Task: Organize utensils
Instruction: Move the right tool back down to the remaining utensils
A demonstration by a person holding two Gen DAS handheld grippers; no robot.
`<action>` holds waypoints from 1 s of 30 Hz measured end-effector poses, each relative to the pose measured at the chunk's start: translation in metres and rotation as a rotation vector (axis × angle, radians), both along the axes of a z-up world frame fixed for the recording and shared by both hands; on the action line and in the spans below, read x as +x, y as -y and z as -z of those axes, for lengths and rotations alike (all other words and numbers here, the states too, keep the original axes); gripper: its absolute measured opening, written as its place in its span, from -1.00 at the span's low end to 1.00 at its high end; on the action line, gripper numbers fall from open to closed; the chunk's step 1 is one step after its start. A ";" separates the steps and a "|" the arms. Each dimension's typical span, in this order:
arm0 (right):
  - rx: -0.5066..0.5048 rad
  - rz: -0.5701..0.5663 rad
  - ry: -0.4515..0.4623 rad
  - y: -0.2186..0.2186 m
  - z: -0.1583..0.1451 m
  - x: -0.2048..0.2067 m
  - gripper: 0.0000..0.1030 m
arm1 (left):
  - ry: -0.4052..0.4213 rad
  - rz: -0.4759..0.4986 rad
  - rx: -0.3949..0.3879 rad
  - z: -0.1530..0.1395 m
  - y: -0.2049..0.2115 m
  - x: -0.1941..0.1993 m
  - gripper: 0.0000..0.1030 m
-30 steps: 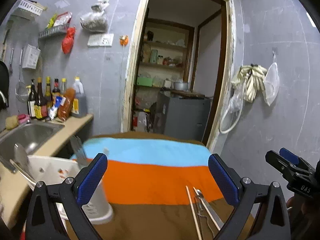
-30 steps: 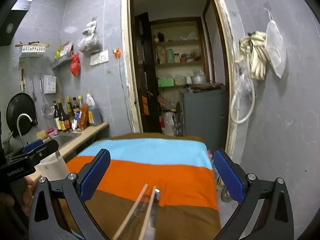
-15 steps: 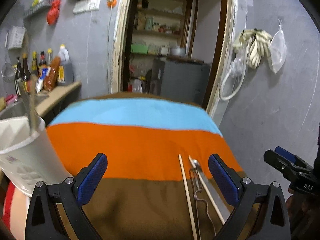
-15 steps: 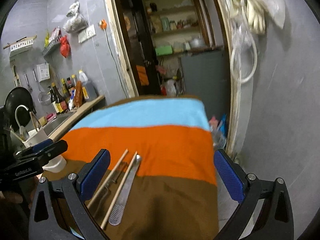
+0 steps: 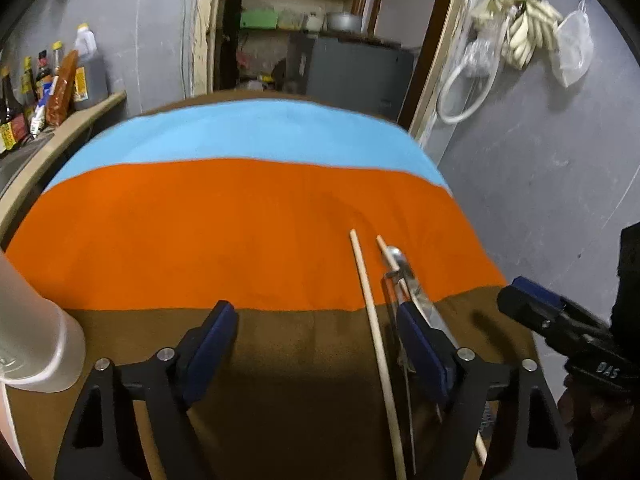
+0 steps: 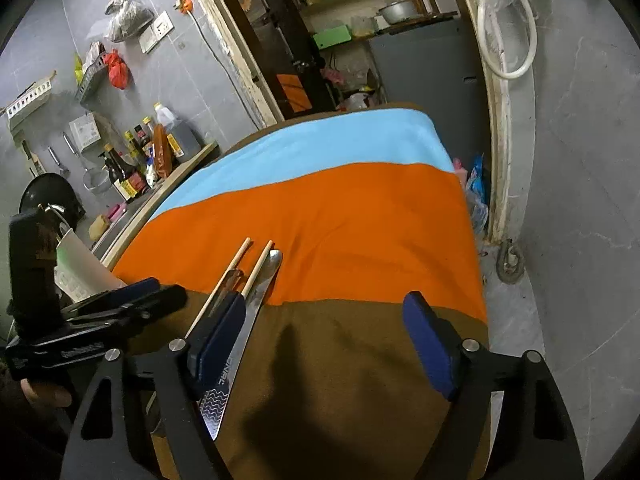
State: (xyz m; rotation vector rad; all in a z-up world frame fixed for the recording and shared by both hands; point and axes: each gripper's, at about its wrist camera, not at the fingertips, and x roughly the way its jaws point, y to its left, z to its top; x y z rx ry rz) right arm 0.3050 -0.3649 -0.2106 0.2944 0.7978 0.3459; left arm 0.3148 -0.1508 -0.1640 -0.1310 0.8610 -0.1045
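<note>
Two wooden chopsticks and a steel table knife lie side by side on the striped blue, orange and brown cloth. A thin wire utensil lies between them. My left gripper is open and empty, low over the brown stripe, its right finger over the utensils. My right gripper is open and empty, its left finger above the knife. A white utensil holder stands at the cloth's left edge.
A counter with a sink and several sauce bottles runs along the left. An open doorway with shelves and a grey cabinet lies beyond the table. A grey wall with hanging gloves and hose is at the right.
Both grippers have tilted down and moved closer over the cloth. The chopsticks and knife now lie under the fingers. The white holder has slid to the left edge of the left view.
</note>
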 end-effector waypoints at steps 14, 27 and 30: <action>0.021 0.014 -0.041 0.008 0.009 0.006 0.48 | -0.079 0.070 0.127 0.010 0.026 0.024 0.05; -0.090 -0.087 -0.062 -0.018 0.009 0.017 0.23 | -0.062 0.044 0.093 0.008 0.016 0.020 -0.63; -0.128 -0.117 -0.055 -0.028 0.005 0.018 0.23 | -0.061 0.033 0.079 0.007 0.012 0.017 -0.67</action>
